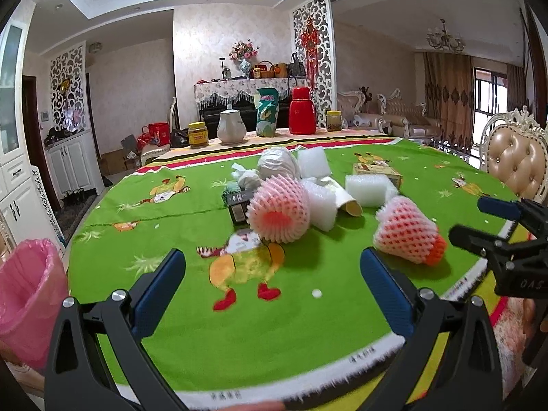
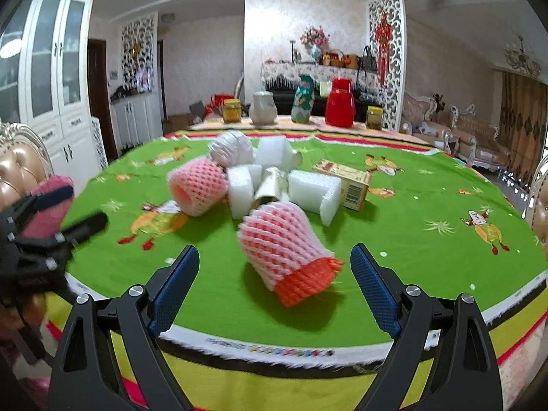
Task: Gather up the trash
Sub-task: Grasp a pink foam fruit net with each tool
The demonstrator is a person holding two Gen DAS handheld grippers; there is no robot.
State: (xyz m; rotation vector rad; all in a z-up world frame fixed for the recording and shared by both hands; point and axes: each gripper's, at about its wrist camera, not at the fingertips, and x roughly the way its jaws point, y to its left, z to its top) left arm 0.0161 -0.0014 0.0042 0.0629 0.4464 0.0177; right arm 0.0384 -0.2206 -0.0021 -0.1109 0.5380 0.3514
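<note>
While the left gripper [image 1: 272,293] hung with its jaws spread wide and empty above the near edge of the green cartoon tablecloth [image 1: 164,212], its camera showed the trash piled mid-table: a pink foam fruit net [image 1: 279,209] lying on its side against a small dark box [image 1: 238,207], white foam pieces [image 1: 366,190] and a cardboard tube [image 1: 347,202] behind, and a second, orange-ended net [image 1: 407,236] apart to the right, near the right gripper [image 1: 493,221]. A pink-lined bin [image 1: 29,304] stood off the table's left edge. From the right wrist, the right gripper [image 2: 275,284] also hung open and empty, the orange-ended net [image 2: 287,257] lying just beyond its fingers, a yellow carton [image 2: 347,183] beside the foam, and the left gripper [image 2: 73,207] at far left.
</note>
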